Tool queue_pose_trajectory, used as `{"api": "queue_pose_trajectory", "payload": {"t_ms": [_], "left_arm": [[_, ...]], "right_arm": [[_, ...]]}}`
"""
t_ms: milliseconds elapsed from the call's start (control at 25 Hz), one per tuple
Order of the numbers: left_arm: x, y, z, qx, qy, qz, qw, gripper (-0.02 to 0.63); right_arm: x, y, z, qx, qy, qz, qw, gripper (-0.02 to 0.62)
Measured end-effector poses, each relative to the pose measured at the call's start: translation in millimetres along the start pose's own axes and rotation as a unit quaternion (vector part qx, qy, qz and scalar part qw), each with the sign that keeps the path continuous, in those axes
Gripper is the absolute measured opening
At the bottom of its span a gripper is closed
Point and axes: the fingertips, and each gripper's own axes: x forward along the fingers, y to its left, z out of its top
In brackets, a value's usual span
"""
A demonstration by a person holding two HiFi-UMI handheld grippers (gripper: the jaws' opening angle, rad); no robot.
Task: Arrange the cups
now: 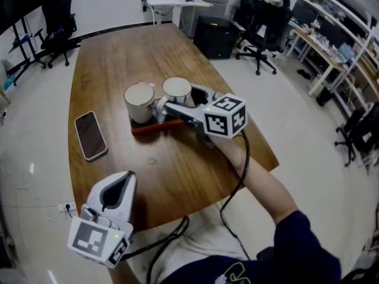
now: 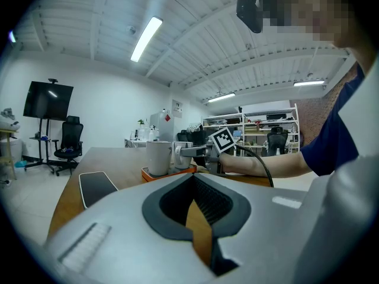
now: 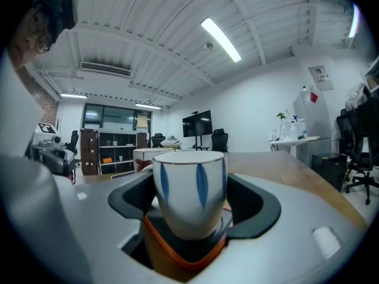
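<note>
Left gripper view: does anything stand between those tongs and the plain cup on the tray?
Nothing visible: only bare table between the left tongs and the plain cup. The phone lies off to one side.

A smartphone (image 1: 90, 135) lies screen up on the wooden table (image 1: 136, 58), near its left edge. Black office chairs (image 1: 263, 25) stand farther back, beside shelves (image 1: 334, 49).

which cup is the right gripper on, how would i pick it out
On the long wooden table sits a small orange tray with two white cups side by side. It is the right-hand cup, between the jaws of the right gripper: the smaller one, with blue leaf-shaped strokes, unlike its bigger plain neighbour.
</note>
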Motion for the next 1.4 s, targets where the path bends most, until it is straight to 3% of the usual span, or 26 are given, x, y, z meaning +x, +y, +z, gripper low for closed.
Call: {"api": "queue_pose_trajectory", "payload": {"t_ms": [400, 720, 920, 960, 1080, 1280, 1400], "left_arm": [[-0.2, 2.1, -1.3, 0.000, -0.001, -0.001, 1.0000, 0.003], [1.5, 2.4, -5.6, -0.001, -0.001, 0.000, 1.0000, 0.003], [1.2, 3.0, -5.5, -0.001, 0.000, 0.000, 1.0000, 0.003], [1.3, 2.8, -5.2, -0.001, -0.001, 0.000, 1.0000, 0.003], [1.2, 1.8, -4.9, -0.001, 0.000, -0.001, 1.0000, 0.003], [-0.2, 2.1, -4.2, -0.001, 0.000, 0.000, 1.0000, 0.003], [0.0, 2.7, -4.4, -0.001, 0.000, 0.000, 1.0000, 0.003]], "right_arm": [[5.4, -1.6, -1.2, -0.002, 0.002, -0.005, 1.000, 0.372], [-9.1, 4.2, -2.1, -0.009, -0.011, 0.006, 1.000, 0.545], [-28.1, 6.9, -11.1, -0.005, 0.003, -0.005, 1.000, 0.545], [-33.9, 8.1, -12.9, -0.004, 0.007, -0.008, 1.000, 0.518], [-56.3, 10.2, -13.3, -0.001, 0.001, -0.027, 1.000, 0.292], [-97.2, 16.5, -7.1, -0.009, -0.034, -0.056, 0.998, 0.008], [-111.9, 26.6, -12.0, -0.009, -0.027, -0.044, 0.999, 0.008]]}}
